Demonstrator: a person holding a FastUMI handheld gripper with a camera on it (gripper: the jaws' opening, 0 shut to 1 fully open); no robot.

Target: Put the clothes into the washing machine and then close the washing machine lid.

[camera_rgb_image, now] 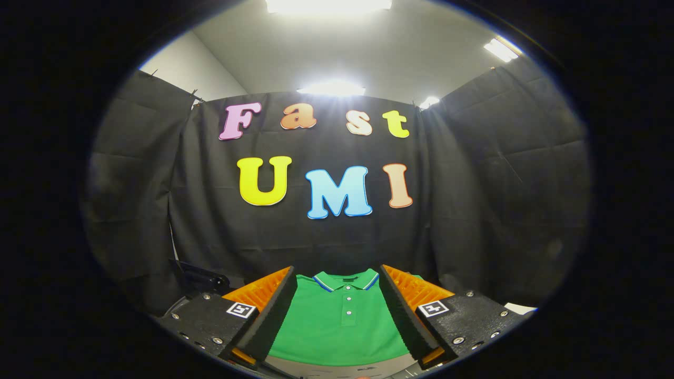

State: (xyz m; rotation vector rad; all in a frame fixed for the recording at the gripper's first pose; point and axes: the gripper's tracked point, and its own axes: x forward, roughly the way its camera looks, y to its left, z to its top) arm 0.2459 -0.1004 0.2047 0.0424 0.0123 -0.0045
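A green polo shirt (339,321) with a blue-and-white trimmed collar and a row of small buttons lies flat on a light surface. It shows between and just beyond my gripper's (337,287) two fingers, which stand wide apart and hold nothing. The left finger (274,308) and the right finger (403,310) frame the shirt's chest without touching it, as far as I can see. The shirt's sleeves and lower hem are hidden by the fingers.
A dark object (202,279) with a thin cable sits to the left, behind the left finger. The black cloth wall (500,210) rises close behind the shirt. A strip of pale surface (518,308) shows beyond the right finger.
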